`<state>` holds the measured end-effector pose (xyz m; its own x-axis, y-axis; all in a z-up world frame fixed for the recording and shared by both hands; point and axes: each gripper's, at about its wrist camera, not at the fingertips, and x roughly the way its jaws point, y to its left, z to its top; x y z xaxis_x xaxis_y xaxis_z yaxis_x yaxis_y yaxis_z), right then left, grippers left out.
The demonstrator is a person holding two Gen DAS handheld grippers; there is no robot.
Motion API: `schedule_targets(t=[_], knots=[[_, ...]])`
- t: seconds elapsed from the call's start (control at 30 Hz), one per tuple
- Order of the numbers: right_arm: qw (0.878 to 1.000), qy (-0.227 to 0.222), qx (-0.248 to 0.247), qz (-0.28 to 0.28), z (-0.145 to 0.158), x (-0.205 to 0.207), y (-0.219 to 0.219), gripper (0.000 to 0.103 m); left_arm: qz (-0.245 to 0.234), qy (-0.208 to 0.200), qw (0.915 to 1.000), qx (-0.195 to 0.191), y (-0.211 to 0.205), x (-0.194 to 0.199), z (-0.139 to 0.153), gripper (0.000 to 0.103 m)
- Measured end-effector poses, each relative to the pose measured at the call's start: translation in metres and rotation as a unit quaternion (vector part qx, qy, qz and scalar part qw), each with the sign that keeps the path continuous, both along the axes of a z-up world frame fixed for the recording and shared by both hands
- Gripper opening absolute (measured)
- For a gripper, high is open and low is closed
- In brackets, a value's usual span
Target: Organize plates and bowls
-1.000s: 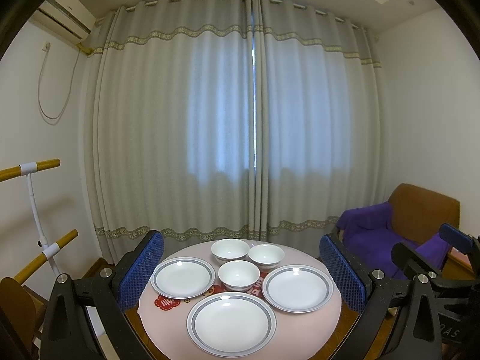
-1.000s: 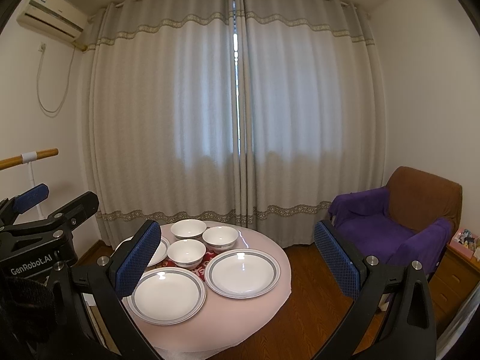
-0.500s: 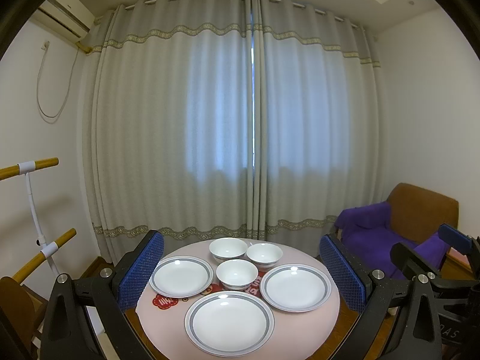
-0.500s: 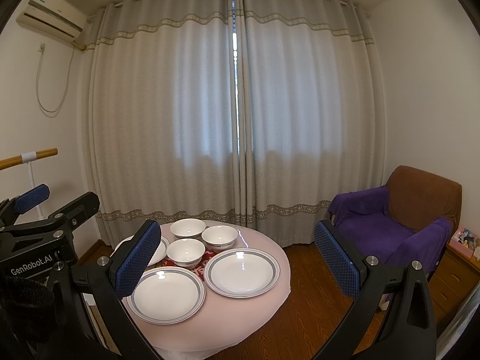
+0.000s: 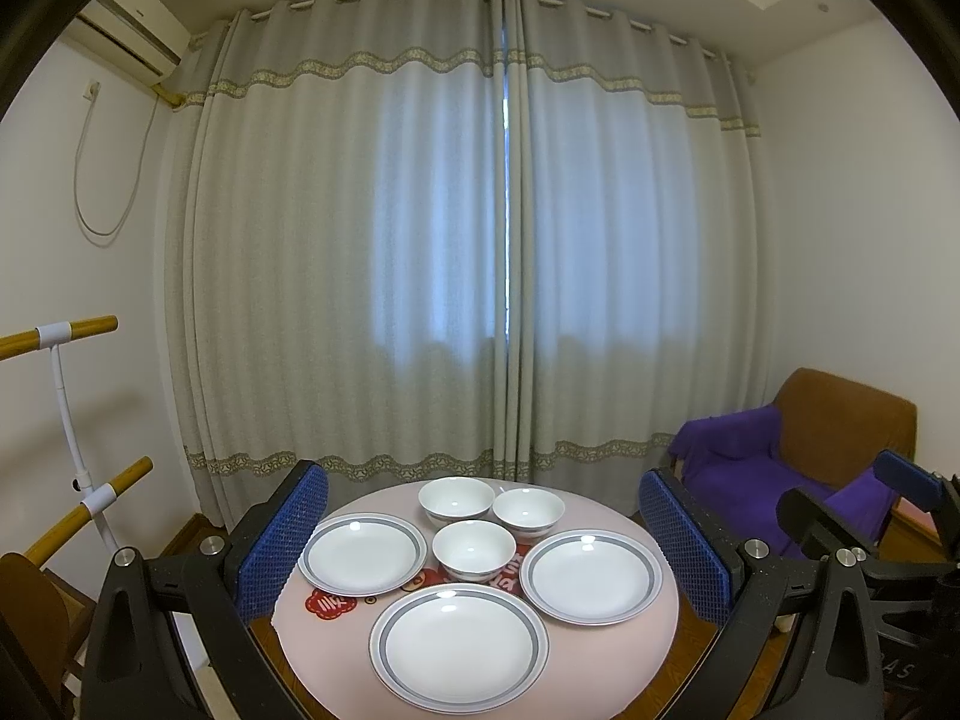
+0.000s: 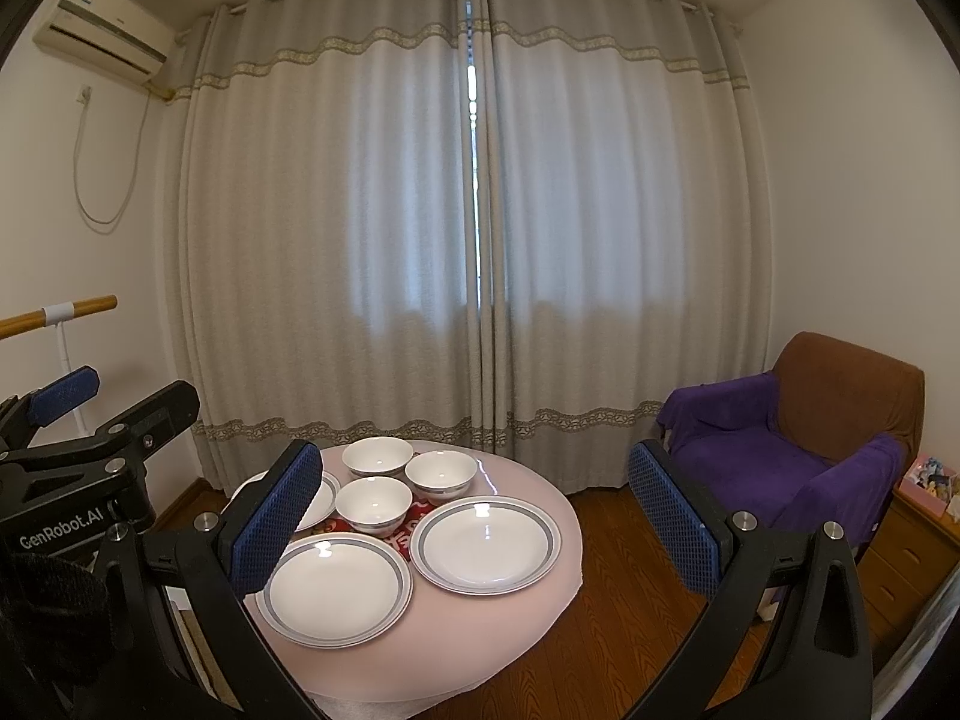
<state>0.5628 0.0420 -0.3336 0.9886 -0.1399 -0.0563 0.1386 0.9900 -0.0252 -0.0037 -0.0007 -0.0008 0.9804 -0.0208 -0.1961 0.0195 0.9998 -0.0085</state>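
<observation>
Pink cloth on a round table (image 5: pixel 654 624), three white plates (image 5: pixel 459 645) with grey rims at left, near and right, three white bowls (image 5: pixel 474 549) clustered at the far middle, possibly touching, left gripper (image 5: pixel 483 540) and right gripper (image 6: pixel 468 516) held above, jaws spread wide, gripping nothing, purple-draped armchair (image 6: pixel 780 444) at right

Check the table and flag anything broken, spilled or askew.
Nothing stands out. Three white grey-rimmed plates lie flat and three white bowls stand upright on the round pink-covered table; none is visibly chipped or spilled.
</observation>
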Motion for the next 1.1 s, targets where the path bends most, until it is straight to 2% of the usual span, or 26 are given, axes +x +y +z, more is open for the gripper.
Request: schedule_targets(t=[1.1], knots=[[1.000,0.007,-0.005,-0.010,-0.0041,0.0070,0.0029,0.103,-0.004,0.001,1.0000,-0.008,0.0031,0.0041,-0.0061,0.102]])
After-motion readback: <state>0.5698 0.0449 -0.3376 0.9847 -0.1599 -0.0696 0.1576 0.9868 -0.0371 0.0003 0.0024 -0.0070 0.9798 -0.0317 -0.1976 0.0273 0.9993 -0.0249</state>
